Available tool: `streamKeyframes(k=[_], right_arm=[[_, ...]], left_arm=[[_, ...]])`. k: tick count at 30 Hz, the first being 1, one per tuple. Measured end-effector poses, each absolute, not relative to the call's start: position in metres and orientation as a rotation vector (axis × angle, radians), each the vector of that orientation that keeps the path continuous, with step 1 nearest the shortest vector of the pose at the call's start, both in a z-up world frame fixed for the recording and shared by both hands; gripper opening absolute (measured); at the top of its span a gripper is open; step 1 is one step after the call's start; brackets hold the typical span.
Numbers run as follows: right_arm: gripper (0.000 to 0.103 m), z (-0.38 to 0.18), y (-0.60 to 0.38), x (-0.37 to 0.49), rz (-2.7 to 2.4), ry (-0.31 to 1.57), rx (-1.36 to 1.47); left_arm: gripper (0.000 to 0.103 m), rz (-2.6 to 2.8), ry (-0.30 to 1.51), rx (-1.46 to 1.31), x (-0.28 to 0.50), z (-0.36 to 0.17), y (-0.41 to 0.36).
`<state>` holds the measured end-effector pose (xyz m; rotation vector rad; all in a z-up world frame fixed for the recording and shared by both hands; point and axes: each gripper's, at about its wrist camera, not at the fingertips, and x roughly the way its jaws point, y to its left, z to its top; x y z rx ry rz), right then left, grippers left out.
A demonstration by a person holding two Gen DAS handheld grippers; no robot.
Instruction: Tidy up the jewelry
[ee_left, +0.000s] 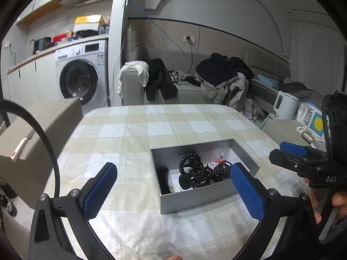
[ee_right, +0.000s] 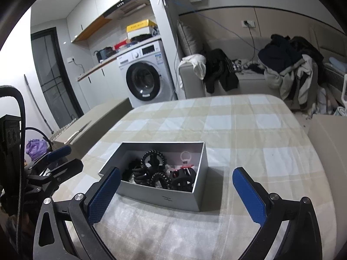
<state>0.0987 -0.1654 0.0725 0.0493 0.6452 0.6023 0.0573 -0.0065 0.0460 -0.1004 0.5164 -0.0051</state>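
Both grippers hang side by side, each spread wide and holding nothing. The left gripper (ee_left: 173,191) sits level with the right gripper (ee_right: 175,191). A bare hand (ee_left: 325,201) grips the right one's handle.

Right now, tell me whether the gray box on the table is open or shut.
Open. The gray box has no lid on it, and black hair ties and clips show inside from both views.
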Motion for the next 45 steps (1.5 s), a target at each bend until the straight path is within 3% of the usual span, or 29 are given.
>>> streamKeyframes(k=[45], right_arm=[[0.103,0.05,-0.162,0.071,0.61,0.43,-0.031]], left_arm=[[0.102,0.055,0.431,-0.106,0.043,0.014,0.002]])
